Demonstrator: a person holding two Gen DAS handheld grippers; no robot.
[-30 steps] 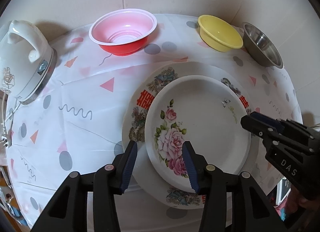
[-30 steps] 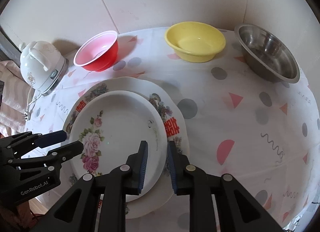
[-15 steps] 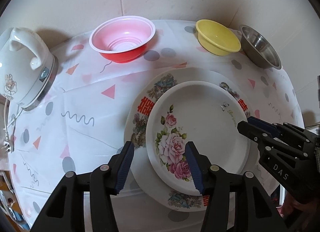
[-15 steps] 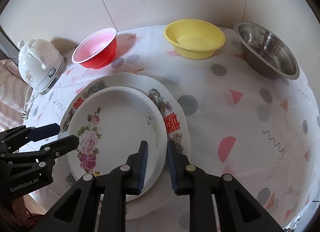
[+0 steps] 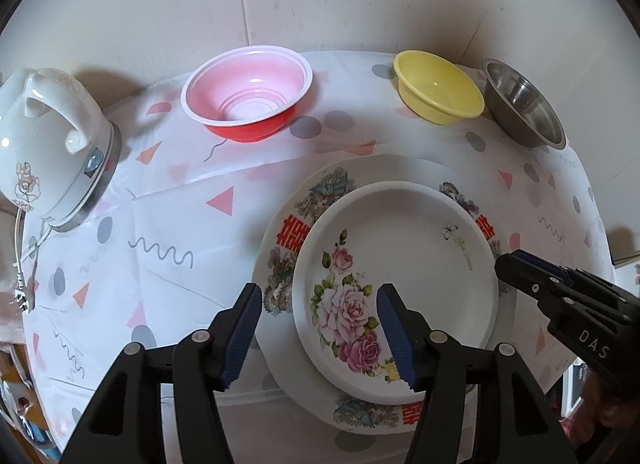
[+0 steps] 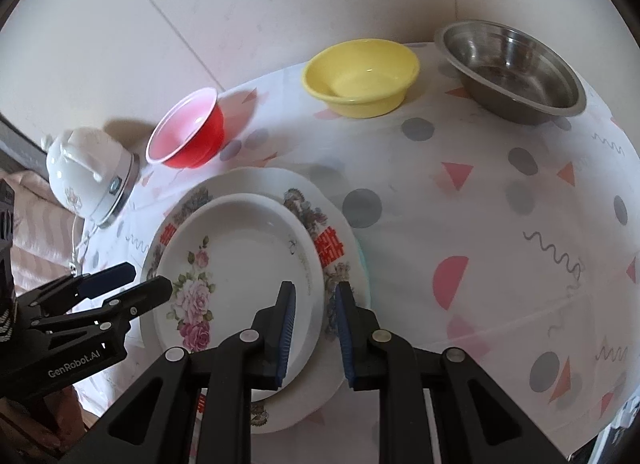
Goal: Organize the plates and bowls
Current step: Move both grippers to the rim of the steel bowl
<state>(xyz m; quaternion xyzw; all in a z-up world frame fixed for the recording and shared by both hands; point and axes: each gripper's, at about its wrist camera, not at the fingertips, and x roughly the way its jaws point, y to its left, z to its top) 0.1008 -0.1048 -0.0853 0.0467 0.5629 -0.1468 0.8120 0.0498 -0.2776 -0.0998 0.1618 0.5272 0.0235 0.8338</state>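
Since a second ago, pulling back slightly from the stacked plates, both tools drawing away.

Left wrist view: left hand-held gripper [image 5: 318, 330] spreading wide, straddling the near rim of the rose plate [image 5: 404, 260], gripping nothing. Rose plate sitting on the larger patterned plate [image 5: 316, 196] on the counter [image 5: 160, 224]. Red bowl [image 5: 247, 94], yellow bowl [image 5: 438, 88], steel bowl [image 5: 524, 104] lining the far edge; white kettle [image 5: 52, 148] standing at left.

Right wrist view: right hand-held gripper [image 6: 314, 328] gaping narrowly over the rose plate's right rim, clasping nothing.
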